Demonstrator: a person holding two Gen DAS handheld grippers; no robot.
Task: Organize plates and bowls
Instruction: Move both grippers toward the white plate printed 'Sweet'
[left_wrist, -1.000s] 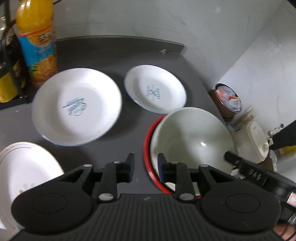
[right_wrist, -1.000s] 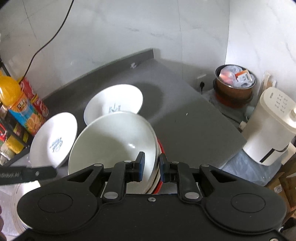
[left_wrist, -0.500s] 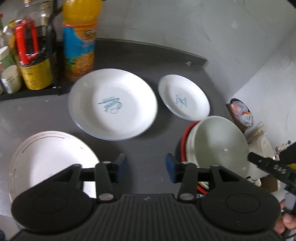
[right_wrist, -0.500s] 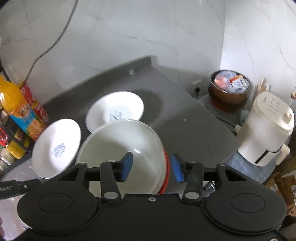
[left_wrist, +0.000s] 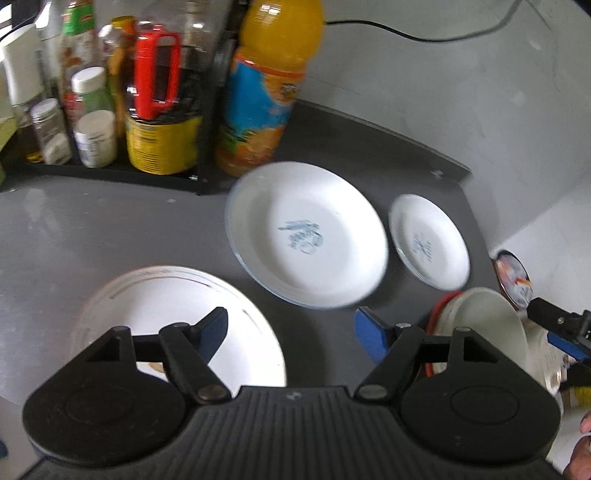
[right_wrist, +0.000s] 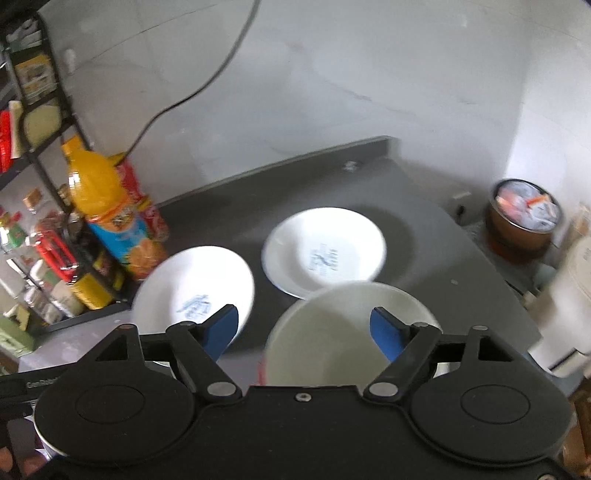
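While both grippers hang empty above the dark countertop (left_wrist: 92, 229), the next sensible step appears to be gathering the loose plates. Largest is the gold-rimmed plate (left_wrist: 177, 306), lying at seven o'clock in the left wrist view, directly under the left gripper (left_wrist: 291, 326), whose blue-padded fingers (left_wrist: 371, 334) are spread wide with nothing between them. Next in size, the large printed plate (left_wrist: 306, 236) sits at the centre of that view, just beside the small printed plate (left_wrist: 430, 242) at three o'clock. At four o'clock the white bowl (left_wrist: 480, 332) rests nested in a red-rimmed dish (left_wrist: 437, 306) near the counter's edge. To do the step well, I judge a finger should slide under a plate's rim at a shallow angle and close gently, since glazed ware slips; stacking smaller onto larger would keep the pile stable. The right gripper (right_wrist: 304, 326) is likewise wide open and holding nothing, hovering over the bowl. Only the left view shows the gold-rimmed plate clearly, along with the spice jars (left_wrist: 94, 136) at ten o'clock. Only the right view shows the full orange juice bottle (right_wrist: 110, 210), the brown bin (right_wrist: 522, 218) at three o'clock, and a white appliance (right_wrist: 569, 302) beyond the counter.
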